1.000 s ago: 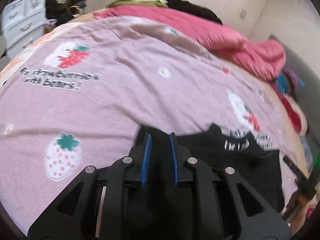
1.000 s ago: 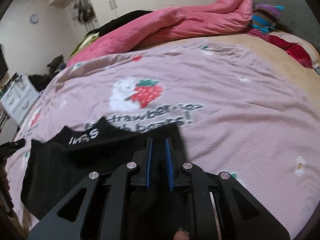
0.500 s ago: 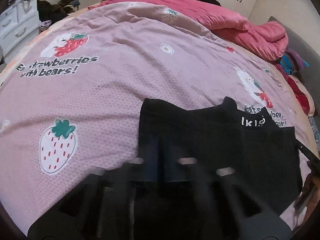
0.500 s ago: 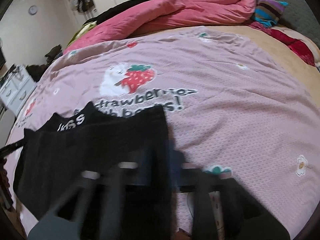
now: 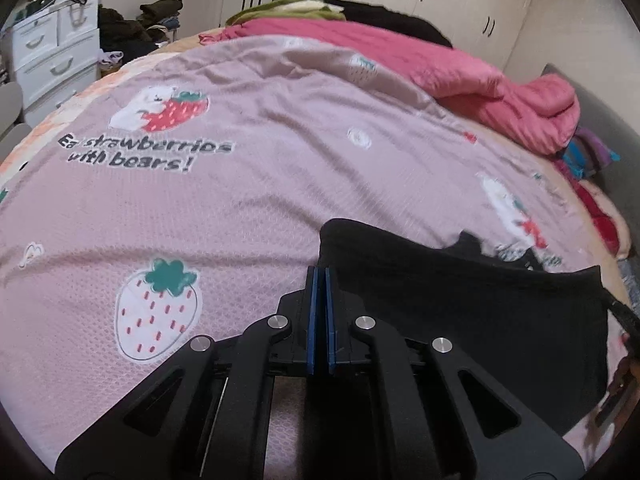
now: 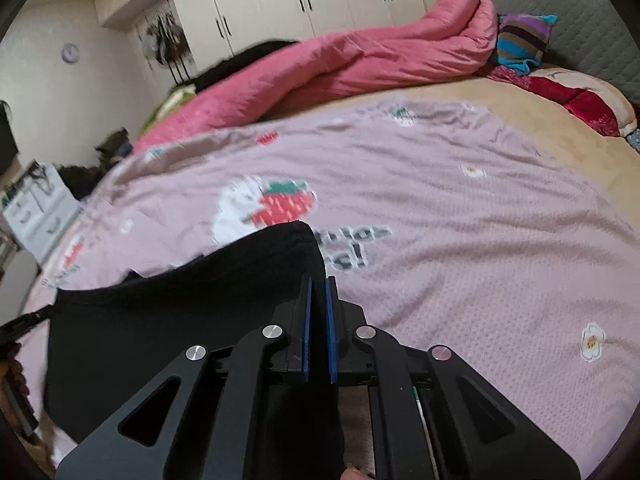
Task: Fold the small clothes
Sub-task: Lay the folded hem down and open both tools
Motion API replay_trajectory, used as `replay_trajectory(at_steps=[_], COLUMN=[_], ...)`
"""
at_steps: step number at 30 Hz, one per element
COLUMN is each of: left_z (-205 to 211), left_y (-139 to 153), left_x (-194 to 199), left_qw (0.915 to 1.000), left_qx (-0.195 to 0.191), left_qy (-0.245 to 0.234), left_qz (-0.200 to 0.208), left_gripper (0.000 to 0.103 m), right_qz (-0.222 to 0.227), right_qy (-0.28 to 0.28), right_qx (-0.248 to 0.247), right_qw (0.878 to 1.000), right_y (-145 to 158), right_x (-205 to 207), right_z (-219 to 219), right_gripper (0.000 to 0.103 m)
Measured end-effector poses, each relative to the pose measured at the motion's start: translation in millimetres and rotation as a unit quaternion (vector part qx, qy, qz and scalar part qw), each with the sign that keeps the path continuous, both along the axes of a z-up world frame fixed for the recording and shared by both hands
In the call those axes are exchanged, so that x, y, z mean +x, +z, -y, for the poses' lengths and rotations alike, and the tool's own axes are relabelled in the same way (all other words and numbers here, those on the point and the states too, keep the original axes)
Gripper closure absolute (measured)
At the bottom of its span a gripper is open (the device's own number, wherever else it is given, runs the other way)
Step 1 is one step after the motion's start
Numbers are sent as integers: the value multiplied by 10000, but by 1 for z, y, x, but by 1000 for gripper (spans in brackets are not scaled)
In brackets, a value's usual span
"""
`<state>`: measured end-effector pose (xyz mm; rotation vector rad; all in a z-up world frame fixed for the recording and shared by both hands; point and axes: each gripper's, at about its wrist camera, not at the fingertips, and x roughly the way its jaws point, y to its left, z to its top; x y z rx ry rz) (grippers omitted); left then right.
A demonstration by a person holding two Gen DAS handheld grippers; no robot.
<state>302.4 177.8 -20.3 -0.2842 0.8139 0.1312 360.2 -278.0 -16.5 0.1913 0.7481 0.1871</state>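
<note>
A home bedroom: bed (image 5: 280,184), wardrobe (image 6: 320,0), dresser (image 5: 56,64).

On the bedspread (image 5: 280,184) the garment (image 5: 460,304) lies at my left gripper's (image 5: 320,276) two o'clock and my right gripper's (image 6: 318,284) ten o'clock, stretched between them. The rolled quilt (image 6: 360,64) lies behind the bedspread at twelve o'clock. A drawer unit (image 5: 56,64) stands off the bed at my left gripper's ten o'clock.

Black garment (image 5: 472,320), pinched at 2 corners, draped over bedspread
</note>
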Motion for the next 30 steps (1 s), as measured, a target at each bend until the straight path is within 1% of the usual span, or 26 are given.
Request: replay_trajectory(at_steps=[2,5,7,15,18,21,26,28,30], left_z=[1,2,3,10,6,5,9,11,13], left_y=[-6,-9,-8,-1,0,3,10,12,14], left_x=[-1,-3,-4,-8,-10,-12,-17,-20,-23], left_qw=[10000,9999,9999,9993,9993,9992,9991,9990,9990], left_qx=[52,58,99,343,302,317,380,409,424], left_qy=[23,47,36,56,125,144,85,60,43], left_qz=[-65,-96,-93,-171,-197,-186,-147,-140,-135], left_gripper=[103,103,103,102,102,102,102,102,102], right_qz=[-54,-49,-54,48,58,118,235,288,359], right_qy=[-26,-50,-63,-62,-53,-126,-178,-152,-96], right_qx=[-73,-18,-7,-255,-241,-331,-281,-310,-348], right_qw=[10000,10000,10000,9996,9997,9993,9992,9990,9987], right_y=[-6,-8,-8,-4,-2,0,11,16,21], right_x=[1,1,1,-3,-5,-7,-14,-19,-26], right_z=[-1,2,3,-5,-5,-4,1,1,-1], right_gripper=[97,97,97,97,96,96,88,79,77])
